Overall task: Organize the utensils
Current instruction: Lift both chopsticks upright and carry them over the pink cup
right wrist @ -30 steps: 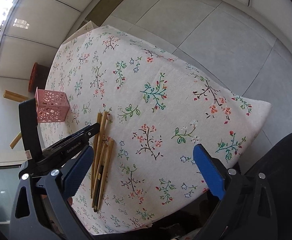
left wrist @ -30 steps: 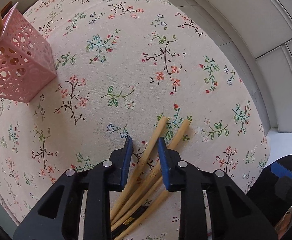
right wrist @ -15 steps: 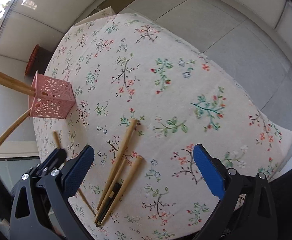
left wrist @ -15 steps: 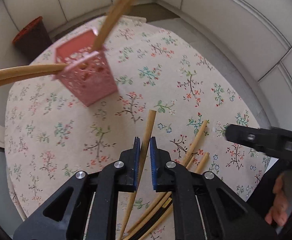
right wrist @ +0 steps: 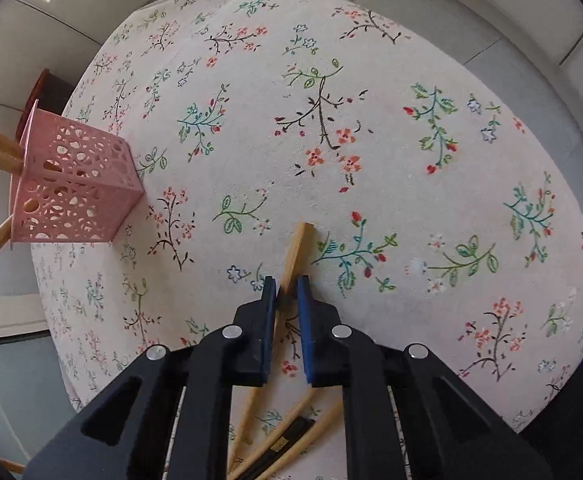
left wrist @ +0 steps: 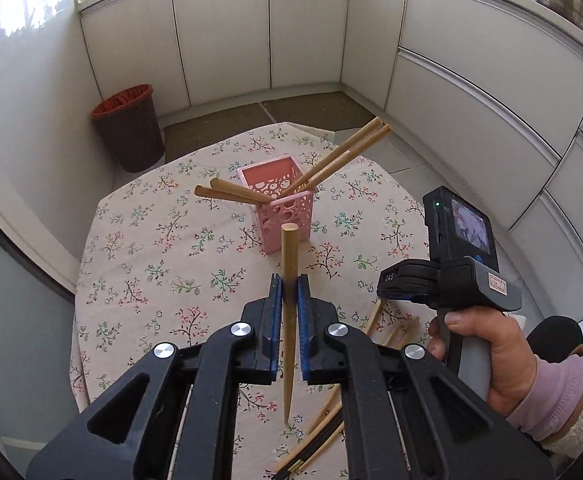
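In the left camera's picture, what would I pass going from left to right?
Bin → pink basket → right hand-held gripper → the hand holding it.

Four chopsticks are leaning outward over the pink holder rim, partly blocking its opening. Bare surface is lying open to the holder's right; loose chopsticks are cluttering the near edge.

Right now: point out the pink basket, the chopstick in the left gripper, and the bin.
pink basket [left wrist: 287, 216]: left wrist view, front perforated wall.
chopstick [left wrist: 289, 252]: left wrist view, shaft just above the pads.
left gripper [left wrist: 289, 292]: left wrist view, between the fingertips.
bin [left wrist: 129, 136]: left wrist view, dark side wall.
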{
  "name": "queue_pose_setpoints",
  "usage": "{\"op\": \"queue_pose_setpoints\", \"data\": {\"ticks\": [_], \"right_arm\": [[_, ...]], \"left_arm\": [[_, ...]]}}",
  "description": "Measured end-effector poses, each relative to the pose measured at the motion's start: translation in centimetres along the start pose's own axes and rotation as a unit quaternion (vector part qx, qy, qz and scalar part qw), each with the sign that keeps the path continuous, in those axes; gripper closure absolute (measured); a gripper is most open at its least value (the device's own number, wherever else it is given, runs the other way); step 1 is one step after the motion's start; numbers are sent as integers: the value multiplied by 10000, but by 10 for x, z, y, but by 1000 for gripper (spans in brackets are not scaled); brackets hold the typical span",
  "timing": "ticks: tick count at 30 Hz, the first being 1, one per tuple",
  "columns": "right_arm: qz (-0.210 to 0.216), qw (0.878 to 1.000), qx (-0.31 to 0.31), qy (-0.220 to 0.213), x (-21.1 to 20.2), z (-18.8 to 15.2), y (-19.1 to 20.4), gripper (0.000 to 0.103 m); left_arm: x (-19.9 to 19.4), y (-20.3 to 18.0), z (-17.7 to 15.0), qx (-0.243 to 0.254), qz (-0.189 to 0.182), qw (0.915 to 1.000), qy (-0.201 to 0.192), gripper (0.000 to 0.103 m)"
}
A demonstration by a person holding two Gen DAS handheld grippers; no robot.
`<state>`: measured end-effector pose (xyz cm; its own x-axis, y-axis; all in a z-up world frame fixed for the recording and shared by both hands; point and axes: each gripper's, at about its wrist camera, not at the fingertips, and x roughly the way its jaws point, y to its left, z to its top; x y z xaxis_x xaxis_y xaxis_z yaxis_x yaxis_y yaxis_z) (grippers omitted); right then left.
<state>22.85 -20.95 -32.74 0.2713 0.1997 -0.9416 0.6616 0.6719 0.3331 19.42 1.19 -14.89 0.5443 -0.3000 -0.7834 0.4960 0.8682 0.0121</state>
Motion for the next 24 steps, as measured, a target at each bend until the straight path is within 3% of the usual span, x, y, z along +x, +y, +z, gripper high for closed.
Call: {"op": "queue_pose_setpoints", "data": {"ticks": [5,10,16,24], "right_arm": [[781,9968,135,-100,-23,1,-18,94],[1162,9879,-670,-776,-86,-14,-18,94],[1539,9600,-1623,-1682,-156,-39,-12,94],[1961,9234,-2257,-2407,-235,-52,0,95]], "left_arm": [[-19,5,1,-125,-80,9997,-193,96],[-43,3,0,-221,-159,9984,-492,97],[-78,-1,6,-481,-137,9933,-1044,97],[-105,0,42,-681,-94,9862,-1503,97]]}}
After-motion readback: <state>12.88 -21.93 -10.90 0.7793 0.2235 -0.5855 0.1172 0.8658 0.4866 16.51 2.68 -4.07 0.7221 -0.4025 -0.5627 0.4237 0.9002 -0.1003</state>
